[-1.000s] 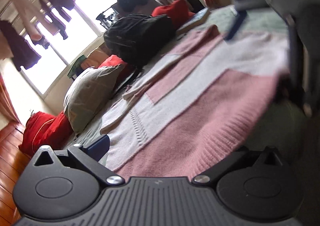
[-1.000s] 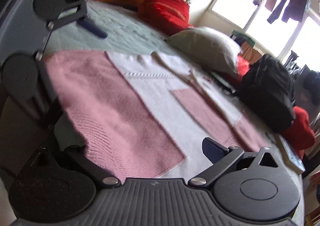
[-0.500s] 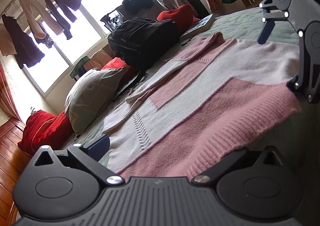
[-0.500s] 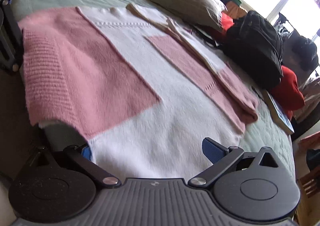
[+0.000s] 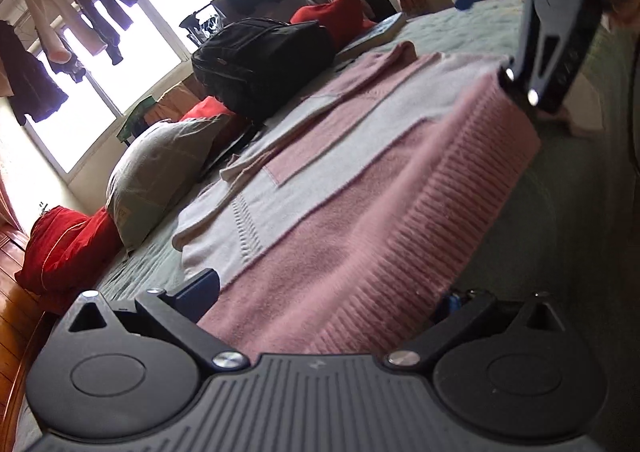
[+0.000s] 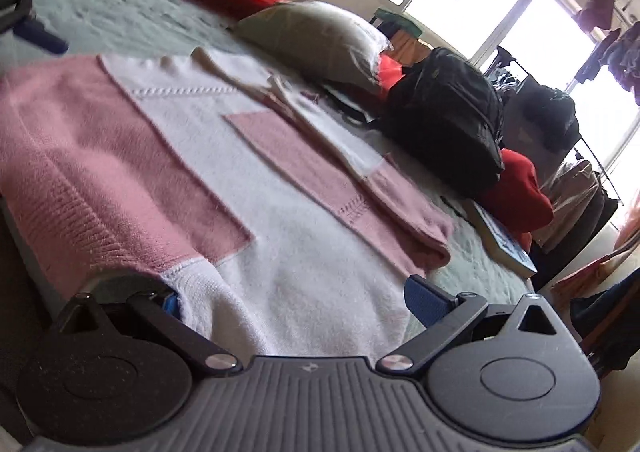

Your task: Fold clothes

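A pink and white knitted sweater (image 5: 360, 180) lies flat on the green bedspread (image 5: 568, 212), its sleeves folded across the chest. My left gripper (image 5: 328, 292) is open at the ribbed pink hem, with the cloth between its spread fingers. In the right wrist view the same sweater (image 6: 280, 212) fills the middle. My right gripper (image 6: 292, 300) is open at the white end of the hem, one finger on each side of the cloth. From the left wrist view the right gripper (image 5: 496, 40) straddles the far hem corner. One finger (image 6: 40, 39) of the left gripper shows at the far left.
A grey pillow (image 5: 160, 172), a black backpack (image 5: 260, 64) and red cushions (image 5: 60, 248) line the far side of the bed. A book (image 6: 504, 244) lies near the sweater's folded sleeve. Clothes hang before the bright windows. The bed edge is right at the hem.
Both grippers have closed in on the sweater's hem from the bed edge. The hem now sits between each gripper's fingers and looks slightly raised at the far corner.
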{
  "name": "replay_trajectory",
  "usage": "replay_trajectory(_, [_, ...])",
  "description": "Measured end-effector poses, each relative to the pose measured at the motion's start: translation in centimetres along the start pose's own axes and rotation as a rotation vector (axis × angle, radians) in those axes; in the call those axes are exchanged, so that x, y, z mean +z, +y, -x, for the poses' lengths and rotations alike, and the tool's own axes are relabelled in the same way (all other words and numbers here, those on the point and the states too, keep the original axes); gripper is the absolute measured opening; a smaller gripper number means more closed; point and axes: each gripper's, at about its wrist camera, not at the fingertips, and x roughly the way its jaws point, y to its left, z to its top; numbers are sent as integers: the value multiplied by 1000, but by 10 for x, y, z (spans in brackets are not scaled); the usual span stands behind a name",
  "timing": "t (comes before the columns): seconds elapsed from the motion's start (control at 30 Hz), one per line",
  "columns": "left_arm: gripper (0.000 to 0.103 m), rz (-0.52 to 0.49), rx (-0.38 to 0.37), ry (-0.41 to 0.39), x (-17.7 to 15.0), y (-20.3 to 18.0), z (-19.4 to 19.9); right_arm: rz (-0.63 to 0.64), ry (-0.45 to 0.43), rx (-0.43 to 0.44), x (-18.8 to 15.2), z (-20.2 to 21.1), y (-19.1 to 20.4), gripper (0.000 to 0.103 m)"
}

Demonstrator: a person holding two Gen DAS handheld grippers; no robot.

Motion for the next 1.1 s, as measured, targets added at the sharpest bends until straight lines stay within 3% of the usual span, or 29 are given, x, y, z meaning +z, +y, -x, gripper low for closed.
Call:
replay_trajectory(0.13, [102, -34, 102, -9, 1, 1, -1, 8, -7, -2, 1, 1, 1, 103])
replay_trajectory(0.33, [102, -149, 230, 54, -11, 8, -8, 4, -9, 14, -1, 2, 1, 103])
replay_trajectory(0.7, [103, -213, 323, 22, 6, 11, -14, -12, -21, -11, -2, -2, 0, 103])
replay_trajectory(1.1, [103, -217, 370, -19, 40, 39, -36, -24, -50, -75, 14, -21, -20, 103])
